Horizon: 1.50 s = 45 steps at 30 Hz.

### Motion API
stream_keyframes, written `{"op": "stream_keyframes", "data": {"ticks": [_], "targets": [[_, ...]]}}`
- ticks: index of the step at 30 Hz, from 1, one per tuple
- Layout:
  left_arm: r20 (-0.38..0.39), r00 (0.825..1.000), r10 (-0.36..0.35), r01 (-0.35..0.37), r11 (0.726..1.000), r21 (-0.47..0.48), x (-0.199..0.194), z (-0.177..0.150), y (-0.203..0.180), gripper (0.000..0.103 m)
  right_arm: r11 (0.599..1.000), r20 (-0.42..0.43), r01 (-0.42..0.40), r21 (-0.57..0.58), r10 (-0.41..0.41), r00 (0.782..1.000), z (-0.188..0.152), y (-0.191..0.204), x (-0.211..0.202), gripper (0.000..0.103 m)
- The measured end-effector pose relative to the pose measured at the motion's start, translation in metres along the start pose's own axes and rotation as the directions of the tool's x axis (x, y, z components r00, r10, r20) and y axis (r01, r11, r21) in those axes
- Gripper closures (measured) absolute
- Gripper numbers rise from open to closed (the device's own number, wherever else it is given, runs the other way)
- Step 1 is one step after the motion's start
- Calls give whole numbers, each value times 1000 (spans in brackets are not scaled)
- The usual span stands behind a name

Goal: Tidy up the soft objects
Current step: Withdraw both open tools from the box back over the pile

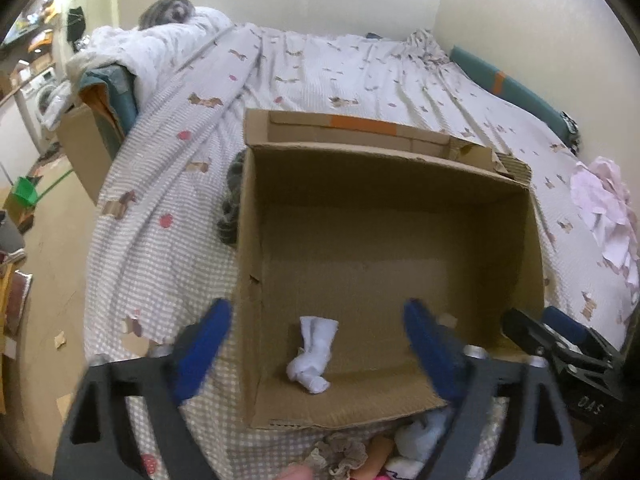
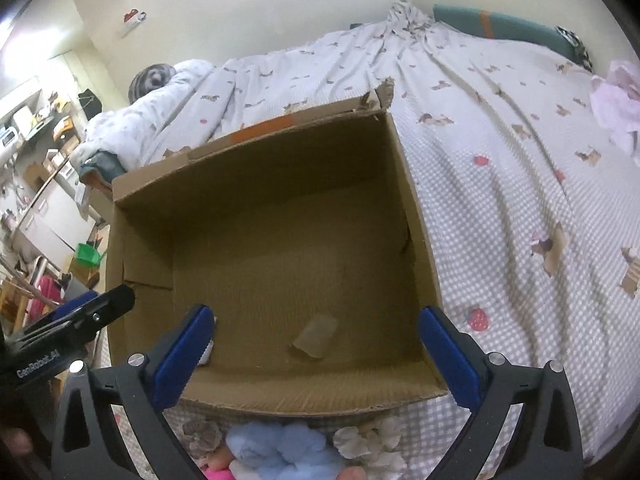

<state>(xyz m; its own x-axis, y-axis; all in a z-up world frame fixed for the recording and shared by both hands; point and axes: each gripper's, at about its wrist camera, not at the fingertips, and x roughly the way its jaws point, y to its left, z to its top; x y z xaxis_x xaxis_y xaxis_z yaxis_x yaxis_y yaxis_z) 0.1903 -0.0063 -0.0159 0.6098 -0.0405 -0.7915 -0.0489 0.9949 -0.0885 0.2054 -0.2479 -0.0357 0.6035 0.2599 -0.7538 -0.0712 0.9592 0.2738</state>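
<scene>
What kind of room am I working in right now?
Most likely a bedroom in a small home. A cardboard box sits on a bed with a checked, printed sheet, a bunched duvet lies at the far end, and a washing machine shows beyond.

**Cardboard, cloth and plastic**

The box (image 1: 384, 184) is matt brown corrugated cardboard with torn edges. The bedsheet (image 2: 500, 200) is wrinkled checked cloth. The sock (image 1: 314, 354) is soft white knit. Gripper fingers (image 2: 450, 356) look smooth blue plastic.

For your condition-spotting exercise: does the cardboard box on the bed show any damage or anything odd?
Yes. The cardboard box has a torn, ragged far corner, and a loose brown scrap lies on its floor. Otherwise it holds just one white rolled sock.
</scene>
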Motion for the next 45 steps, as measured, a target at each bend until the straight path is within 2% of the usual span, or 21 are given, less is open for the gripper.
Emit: {"op": "stream_keyframes", "data": {"ticks": [6,13,21,26,33,39,45], "targets": [[23,1000,-5,6,1000,-17,-8,1,6,8,999,13,-26,29,26,1000,1,-1,-3,0],[-6,1000,30,-31,999,-33,-16,-6,16,8,1000,20,-18,26,17,1000,-3,-1,-10,0],[24,997,80,-79,996,-48,-42,-13,32,8,999,49,-31,17,30,998,-10,1,-26,0],[6,993,118,-117,991,-67,-54,-25,43,8,999,59,-42,-12,43,997,-17,5,-39,0],[-5,993,122,-122,990,-76,-72,-47,48,8,998,63,-42,-48,45,997,-27,8,-58,0],[-44,994,99,-102,992,-68,-73,-66,46,8,999,15,-48,-17,48,999,-41,-4,-65,0],[-90,992,90,-94,995,-42,-63,-69,46,8,998,-59,-32,-47,29,998,-59,-8,-67,0]]}}
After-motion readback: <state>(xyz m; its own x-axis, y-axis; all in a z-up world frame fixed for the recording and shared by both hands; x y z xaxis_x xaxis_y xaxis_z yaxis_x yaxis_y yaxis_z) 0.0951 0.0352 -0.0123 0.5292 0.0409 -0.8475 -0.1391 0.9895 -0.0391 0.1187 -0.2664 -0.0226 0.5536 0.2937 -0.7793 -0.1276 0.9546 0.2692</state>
